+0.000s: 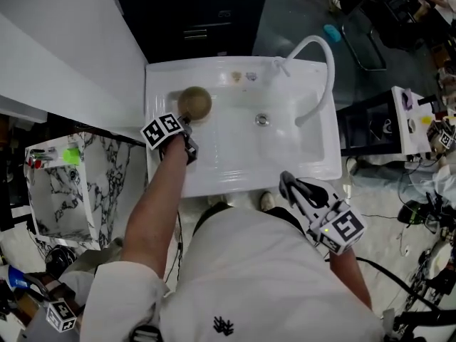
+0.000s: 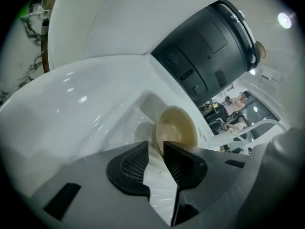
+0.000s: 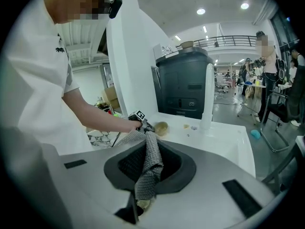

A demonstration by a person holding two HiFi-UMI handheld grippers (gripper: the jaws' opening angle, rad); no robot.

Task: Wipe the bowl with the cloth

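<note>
A: Biggest thing first?
B: White sink [image 1: 235, 173], bare around the drain [image 1: 262, 120].
A: And the bowl?
B: Tan bowl [image 1: 194, 103], tipped up on its edge in the sink's far left corner, hollow side turned toward the left claw [image 2: 157, 147].
A: That claw, open or closed?
B: Parted by a narrow gap, nothing pinched. Bowl's rim right at the tips; touching or not, impossible to tell.
A: And the right claw [image 3: 147, 144]?
B: Clamped tight on a grey textured cloth [image 3: 150, 173], folds hanging down between the pads. Held by the sink's near edge toward the right corner, well apart from the bowl.
</note>
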